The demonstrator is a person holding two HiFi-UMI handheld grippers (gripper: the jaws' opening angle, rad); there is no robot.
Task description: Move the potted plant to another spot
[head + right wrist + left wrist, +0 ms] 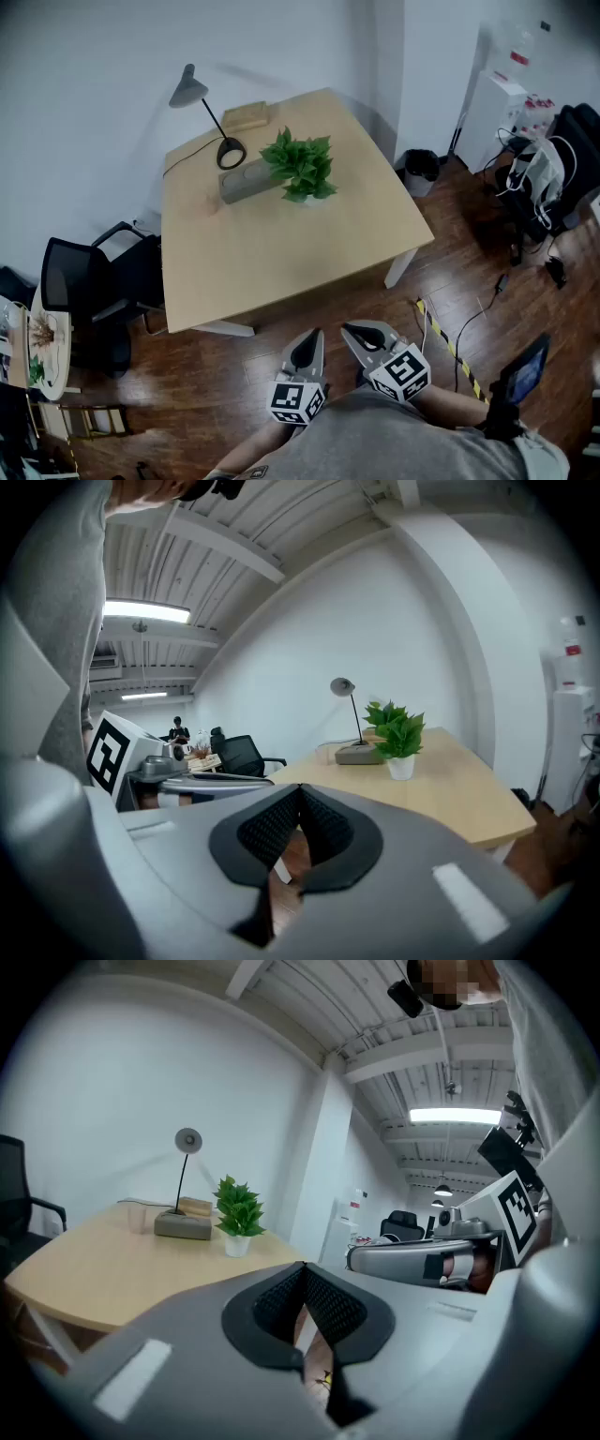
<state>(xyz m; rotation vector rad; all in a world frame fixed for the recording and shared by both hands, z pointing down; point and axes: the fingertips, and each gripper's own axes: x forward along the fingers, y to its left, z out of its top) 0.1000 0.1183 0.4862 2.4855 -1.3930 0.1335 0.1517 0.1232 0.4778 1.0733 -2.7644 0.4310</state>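
A green potted plant (302,167) in a small white pot stands on the far half of a light wooden table (281,244). The same plant (237,1215) shows far off in the left gripper view, and the plant (398,735) stands ahead in the right gripper view. My left gripper (307,349) and right gripper (359,337) hover side by side over the floor, short of the table's near edge. Both are shut with nothing between the jaws. Each gripper sees the other beside it.
A grey desk lamp (208,117) stands behind the plant, its base by a grey box (246,181). A black office chair (98,281) sits at the table's left. Cables and striped tape (448,345) lie on the wooden floor to the right, near a white cabinet (490,114).
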